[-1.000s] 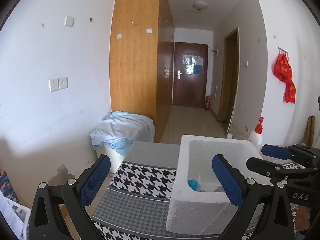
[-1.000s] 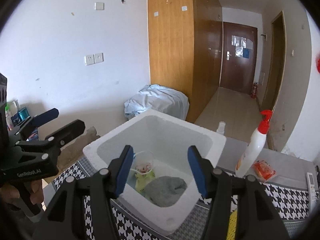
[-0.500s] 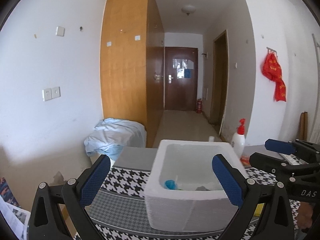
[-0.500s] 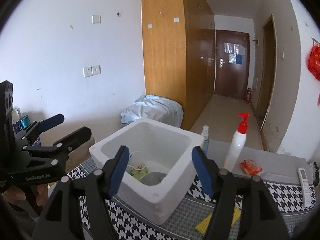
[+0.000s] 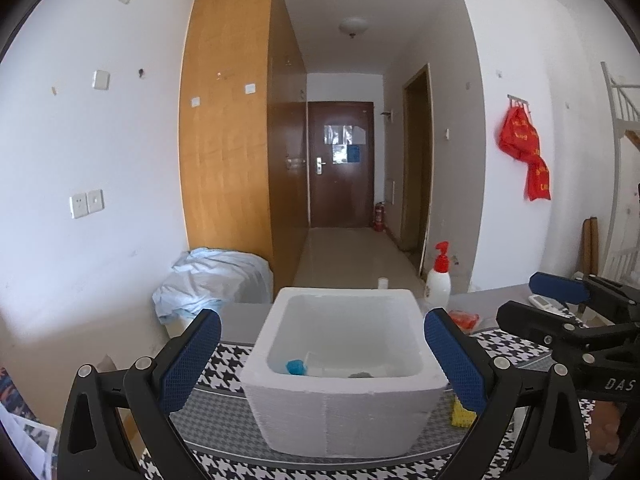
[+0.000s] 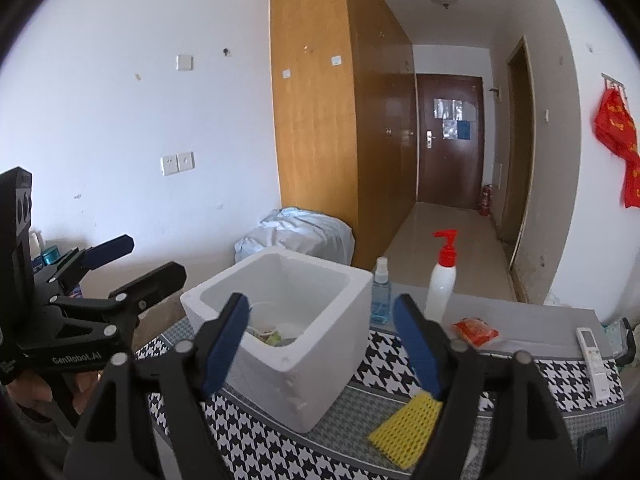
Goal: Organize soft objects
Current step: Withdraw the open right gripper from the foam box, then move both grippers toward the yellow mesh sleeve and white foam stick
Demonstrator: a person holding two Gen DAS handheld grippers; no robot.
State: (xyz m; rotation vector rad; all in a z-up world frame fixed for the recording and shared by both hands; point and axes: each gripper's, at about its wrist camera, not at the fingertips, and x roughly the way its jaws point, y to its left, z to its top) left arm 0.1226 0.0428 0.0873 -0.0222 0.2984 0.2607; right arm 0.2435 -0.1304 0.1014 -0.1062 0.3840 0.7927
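Note:
A white foam box [image 5: 344, 376] stands on the houndstooth cloth [image 5: 224, 364], also in the right wrist view [image 6: 288, 340]. Inside it lie a blue soft item [image 5: 296, 367], a grey one [image 5: 360, 375] and a pale bowl with greenish things [image 6: 268, 330]. A yellow mesh cloth [image 6: 408, 428] lies on the cloth right of the box. My left gripper [image 5: 322, 360] is open and empty, raised in front of the box. My right gripper [image 6: 322, 344] is open and empty, raised at the box's right front; it also shows in the left wrist view [image 5: 536, 300].
A white pump bottle with a red top [image 6: 442, 280], a small blue spray bottle [image 6: 380, 292], an orange packet [image 6: 476, 330] and a white remote [image 6: 592, 350] sit behind and right of the box. A bin draped in pale blue cloth [image 5: 212, 280] stands by the wall.
Both grippers have pulled back and up from the box, so it looks smaller and farther. Both stay open and empty.

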